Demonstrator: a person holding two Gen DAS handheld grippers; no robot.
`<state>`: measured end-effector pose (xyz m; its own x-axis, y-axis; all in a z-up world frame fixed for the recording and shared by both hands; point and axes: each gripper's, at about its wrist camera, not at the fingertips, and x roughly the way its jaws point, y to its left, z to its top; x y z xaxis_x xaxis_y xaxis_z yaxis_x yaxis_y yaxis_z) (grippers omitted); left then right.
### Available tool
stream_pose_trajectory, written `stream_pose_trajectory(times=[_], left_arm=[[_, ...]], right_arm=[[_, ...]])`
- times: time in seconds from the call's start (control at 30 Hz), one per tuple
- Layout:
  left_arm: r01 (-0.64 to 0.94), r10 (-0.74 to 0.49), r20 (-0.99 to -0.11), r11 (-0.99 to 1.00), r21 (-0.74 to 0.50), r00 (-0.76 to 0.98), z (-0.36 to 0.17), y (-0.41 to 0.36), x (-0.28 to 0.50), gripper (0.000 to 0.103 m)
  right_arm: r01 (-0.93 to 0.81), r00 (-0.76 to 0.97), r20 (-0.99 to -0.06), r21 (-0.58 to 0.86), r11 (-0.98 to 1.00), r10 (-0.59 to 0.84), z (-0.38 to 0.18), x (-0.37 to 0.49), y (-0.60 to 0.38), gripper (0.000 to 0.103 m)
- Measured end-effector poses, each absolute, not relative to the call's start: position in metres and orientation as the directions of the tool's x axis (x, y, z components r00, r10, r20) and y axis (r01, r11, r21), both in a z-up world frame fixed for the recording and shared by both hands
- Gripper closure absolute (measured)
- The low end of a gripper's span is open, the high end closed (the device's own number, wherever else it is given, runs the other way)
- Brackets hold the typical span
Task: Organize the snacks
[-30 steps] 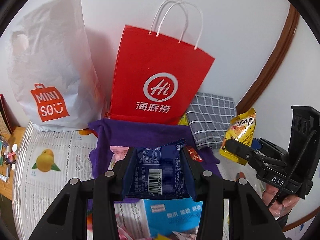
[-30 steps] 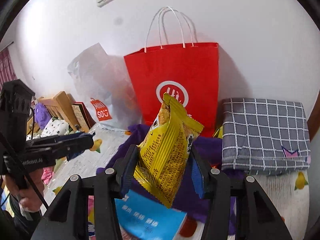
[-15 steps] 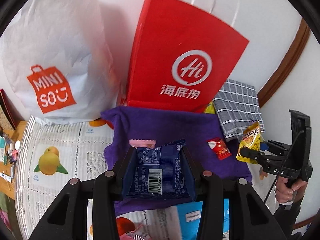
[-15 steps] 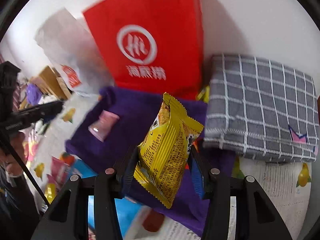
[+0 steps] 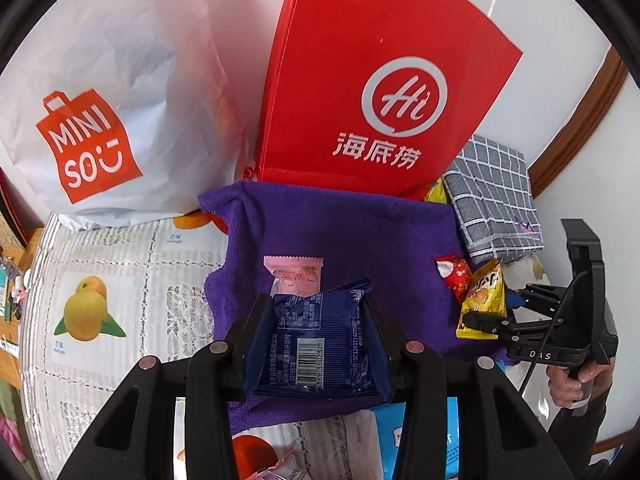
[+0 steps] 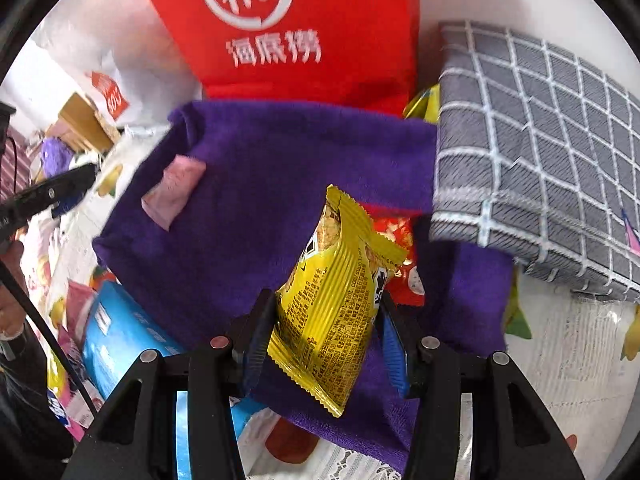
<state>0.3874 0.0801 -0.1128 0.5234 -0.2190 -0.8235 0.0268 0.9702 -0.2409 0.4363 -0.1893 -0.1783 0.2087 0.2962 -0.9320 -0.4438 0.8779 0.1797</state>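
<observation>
Plainly crinkled yellow snack packet

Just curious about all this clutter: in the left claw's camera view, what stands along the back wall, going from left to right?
White Miniso bag → red paper bag → grey checked cloth.

Red paper bag at 12 o'clock, white plastic bag at 10 — both upright against the wall. Grey checked cloth at 2, folded — on the fruit-print tablecloth.
</observation>
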Motion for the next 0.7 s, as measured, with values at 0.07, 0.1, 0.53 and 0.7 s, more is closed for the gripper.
stream_pose_trajectory(times=[0.07,0.1,0.53,0.7], left_arm=[[0.022,-0.218,-0.831,0.97,-0.241,0.512,-0.118,0.079,0.389,0.061],[0.02,-0.218,-0.836,0.97,-0.241,0.504,-0.12,0.079,0.39,0.061],[-0.014,-0.168,-0.893,0.982,-0.191,0.418,-0.154,0.071,0.398,0.061],[-0.013,-0.136,-0.899,0.988,-0.155,0.417,-0.162,0.068,0.4,0.061]], right_arm=[[-0.444,0.217,-0.934,0.166,0.88,0.285,-0.178,0.436,-0.189,0.053],[-0.443,0.215,-0.934,0.169,0.881,0.287,-0.178,0.436,-0.189,0.053],[-0.436,0.309,-0.905,0.14,0.889,0.294,-0.137,0.428,-0.195,0.05],[-0.443,0.346,-0.883,0.144,0.885,0.317,-0.12,0.423,-0.196,0.05]])
